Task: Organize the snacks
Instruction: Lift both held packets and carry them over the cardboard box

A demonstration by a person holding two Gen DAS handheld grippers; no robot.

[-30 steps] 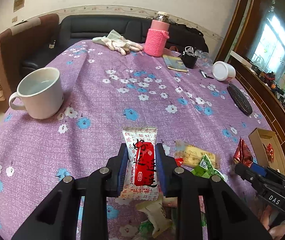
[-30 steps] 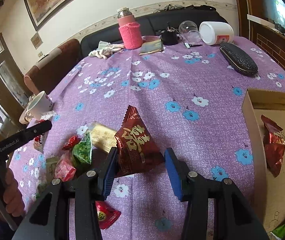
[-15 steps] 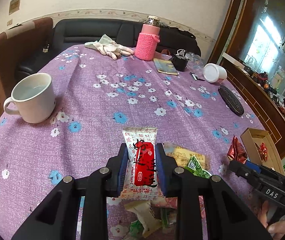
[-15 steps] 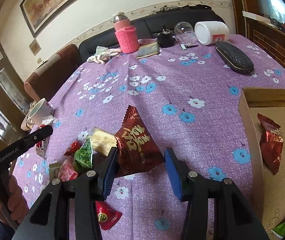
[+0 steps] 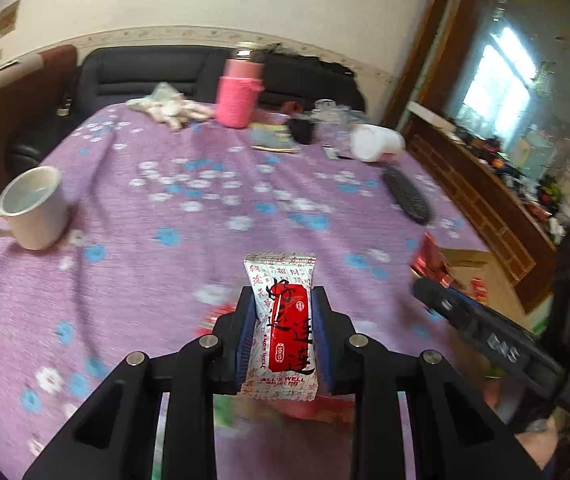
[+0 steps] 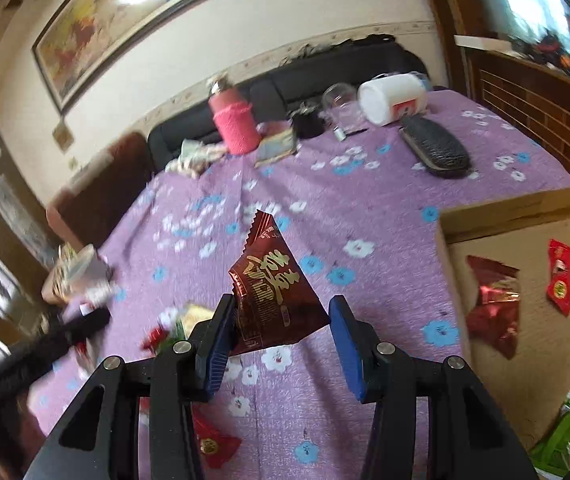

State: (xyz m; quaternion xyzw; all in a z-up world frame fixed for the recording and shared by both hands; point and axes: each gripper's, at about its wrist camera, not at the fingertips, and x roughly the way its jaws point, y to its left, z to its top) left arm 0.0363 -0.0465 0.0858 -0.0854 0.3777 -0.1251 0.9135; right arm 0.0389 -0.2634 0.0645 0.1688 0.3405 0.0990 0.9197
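Observation:
My left gripper [image 5: 281, 300] is shut on a white packet with a red label [image 5: 287, 320] and holds it upright above the purple flowered tablecloth. In the right wrist view my right gripper [image 6: 281, 308] is shut on a dark red triangular packet [image 6: 269, 288], which spans the gap between its blue pads. A cardboard box [image 6: 505, 208] lies to its right, with a red foil packet [image 6: 493, 300], a small red packet [image 6: 561, 276] and a green packet [image 6: 565, 432] in it. Loose snacks [image 6: 181, 324] lie blurred at lower left, and a red packet [image 6: 213, 444] lies under the gripper.
A white mug [image 5: 33, 208] stands at the table's left edge. At the far side are a pink-sleeved bottle [image 5: 241, 96], gloves [image 5: 169, 108], a white jar on its side [image 5: 373, 142] and a black case [image 5: 407, 198]. A dark sofa stands behind the table.
Both grippers have risen with their packets and swung toward the box side. The loose pile has slipped down and out under the left gripper. Neither grip has changed.

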